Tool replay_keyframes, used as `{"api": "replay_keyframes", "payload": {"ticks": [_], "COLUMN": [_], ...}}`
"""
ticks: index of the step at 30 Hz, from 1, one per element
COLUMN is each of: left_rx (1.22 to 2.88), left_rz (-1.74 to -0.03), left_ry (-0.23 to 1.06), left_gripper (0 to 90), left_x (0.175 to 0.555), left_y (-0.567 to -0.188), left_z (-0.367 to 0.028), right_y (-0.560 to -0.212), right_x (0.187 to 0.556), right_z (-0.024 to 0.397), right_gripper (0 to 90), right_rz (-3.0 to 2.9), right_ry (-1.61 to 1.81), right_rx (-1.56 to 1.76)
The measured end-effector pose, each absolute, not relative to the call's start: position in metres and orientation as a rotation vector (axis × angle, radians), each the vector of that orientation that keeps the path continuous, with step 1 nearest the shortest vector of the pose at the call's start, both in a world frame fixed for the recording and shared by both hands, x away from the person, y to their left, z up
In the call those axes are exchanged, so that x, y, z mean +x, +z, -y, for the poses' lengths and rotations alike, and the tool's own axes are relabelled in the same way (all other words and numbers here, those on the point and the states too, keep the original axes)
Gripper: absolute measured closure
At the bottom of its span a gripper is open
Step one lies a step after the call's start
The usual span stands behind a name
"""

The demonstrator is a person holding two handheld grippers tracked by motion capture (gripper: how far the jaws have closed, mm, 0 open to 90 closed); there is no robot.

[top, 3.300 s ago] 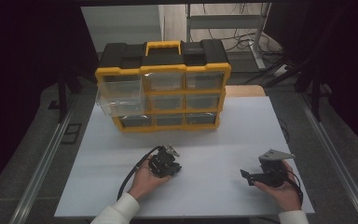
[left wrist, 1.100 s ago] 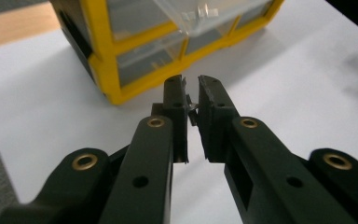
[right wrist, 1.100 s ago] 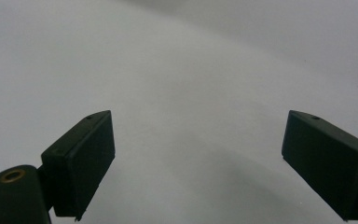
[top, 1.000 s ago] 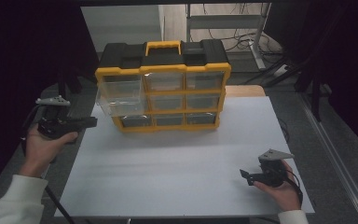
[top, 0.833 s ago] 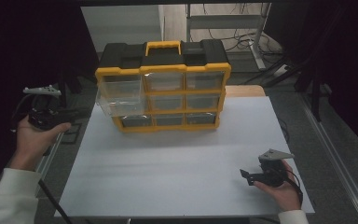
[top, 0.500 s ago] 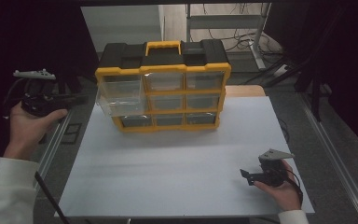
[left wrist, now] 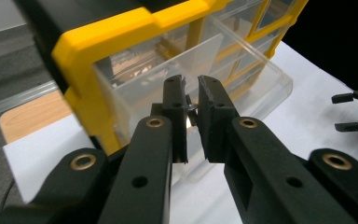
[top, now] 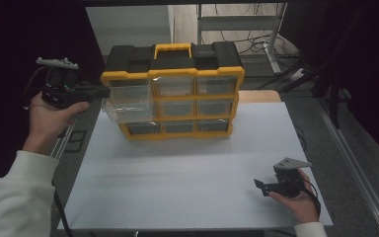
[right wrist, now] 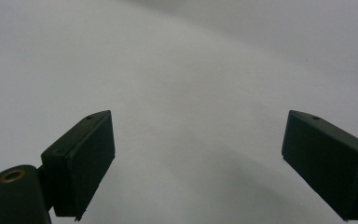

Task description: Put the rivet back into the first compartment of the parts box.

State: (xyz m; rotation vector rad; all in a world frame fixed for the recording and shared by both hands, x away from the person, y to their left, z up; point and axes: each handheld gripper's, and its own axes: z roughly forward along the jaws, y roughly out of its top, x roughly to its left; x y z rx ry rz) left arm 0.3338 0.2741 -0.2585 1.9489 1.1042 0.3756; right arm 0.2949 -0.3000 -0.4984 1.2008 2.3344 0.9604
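Observation:
A black and yellow drawer cabinet [top: 172, 74] stands at the back of the white table [top: 187, 182]. A clear drawer [top: 126, 112] in its left column, the second one down, is pulled out. My left gripper [top: 103, 92] is held in the air at the cabinet's top left corner, jaws pointing at it. In the left gripper view the left gripper [left wrist: 192, 86] is shut to a thin slit in front of the clear drawer [left wrist: 242, 70]; whether something small sits between the pads I cannot tell. My right gripper [top: 259, 187] rests at the table's front right, open, nothing between its fingers [right wrist: 81, 154].
A yellow carry handle [top: 172, 49] tops the cabinet. A metal rail [top: 355, 163] runs along the right of the table and another [top: 64, 143] along the left. Shelving legs and cables [top: 256, 29] lie behind the cabinet.
My left hand has lifted its gripper and brought the jaws closer to the cabinet's top left corner. The right hand has stayed put.

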Motion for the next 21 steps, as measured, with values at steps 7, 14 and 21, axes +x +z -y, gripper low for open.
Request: {"api": "replay_keyframes", "payload": {"ticks": [7, 14, 21], "left_rx": [1.916, 1.858, 1.83], "left_rz": [-1.097, -1.106, -1.062], "left_ry": [0.387, 0.41, 0.393], "left_gripper": [68.3, 23.3, 13.9], "left_x": [0.342, 0.333, 0.316], "left_y": [-0.264, -0.269, -0.278], "left_z": [-0.267, -0.273, -0.283], "right_y": [-0.496, -0.495, -0.495], "right_x": [0.294, 0.294, 0.295], "right_z": [0.301, 0.3, 0.3], "right_gripper": [9.9, 9.9, 9.9], "right_rz": [-2.336, -2.341, -2.346], "right_ry": [1.0, 1.023, 1.018], "right_rx": [1.203, 1.194, 1.184]}}
